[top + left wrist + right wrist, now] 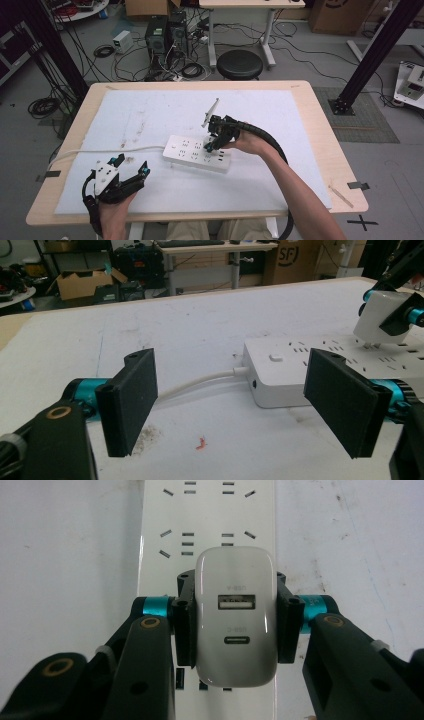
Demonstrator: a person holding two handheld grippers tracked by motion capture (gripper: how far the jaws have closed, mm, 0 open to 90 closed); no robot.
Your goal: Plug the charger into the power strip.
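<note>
1. A light wooden table stands on a grey floor, its top almost fully covered by a white sheet.
2. The sheet carries brownish smudges left of centre and a small red fleck close to the near edge.
3. A white power strip lies flat on the sheet near the middle, set at a slight angle.
4. Its white cable runs across the sheet to the table's left edge.
5. Strips of tape sit at the table's right and left edges.
</note>
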